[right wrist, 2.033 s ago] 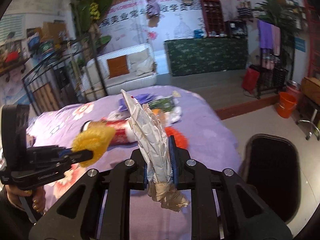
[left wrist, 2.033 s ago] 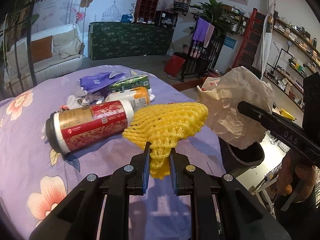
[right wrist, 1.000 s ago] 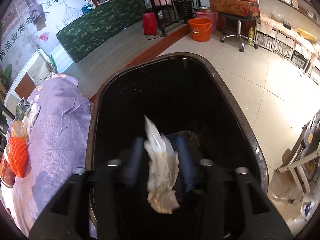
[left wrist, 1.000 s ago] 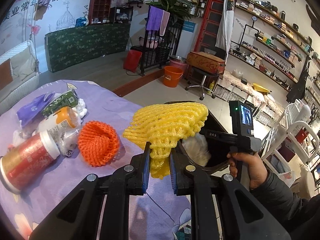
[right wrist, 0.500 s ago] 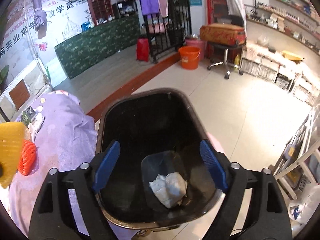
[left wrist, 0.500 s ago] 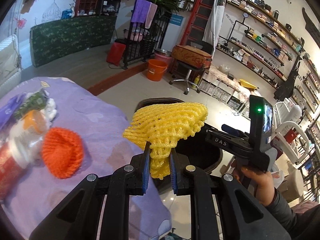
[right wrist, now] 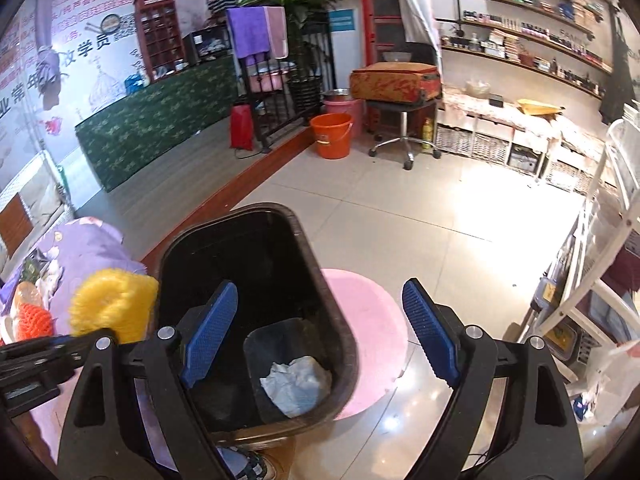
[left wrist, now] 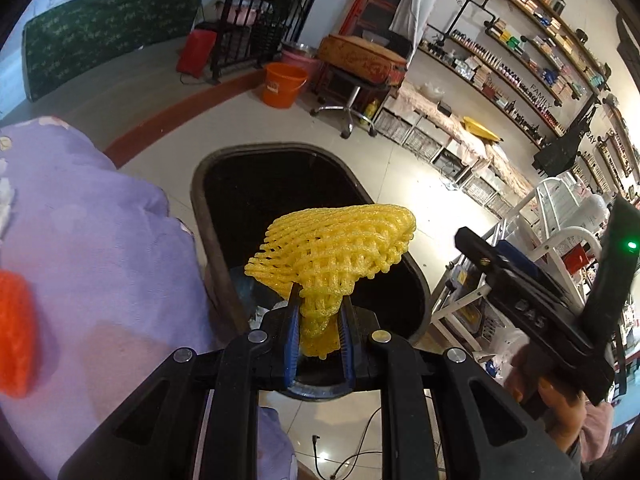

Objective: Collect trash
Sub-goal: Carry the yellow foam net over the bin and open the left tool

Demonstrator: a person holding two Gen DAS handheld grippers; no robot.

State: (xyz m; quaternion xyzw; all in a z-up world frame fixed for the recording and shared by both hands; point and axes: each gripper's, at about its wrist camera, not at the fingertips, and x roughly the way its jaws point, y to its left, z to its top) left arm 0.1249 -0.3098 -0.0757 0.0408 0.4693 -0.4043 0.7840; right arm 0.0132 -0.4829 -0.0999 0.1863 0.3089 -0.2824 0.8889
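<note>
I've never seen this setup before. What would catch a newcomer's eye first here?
The yellow foam net, pinched in the left gripper above the black bin. Next, the crumpled paper lying at the bin's bottom, framed by the right gripper's wide-open blue pads. An orange net glows on the purple cloth at far left.

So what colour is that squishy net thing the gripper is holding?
Bright yellow. The foam net shows best in the left wrist view, pinched in the left gripper.
</note>
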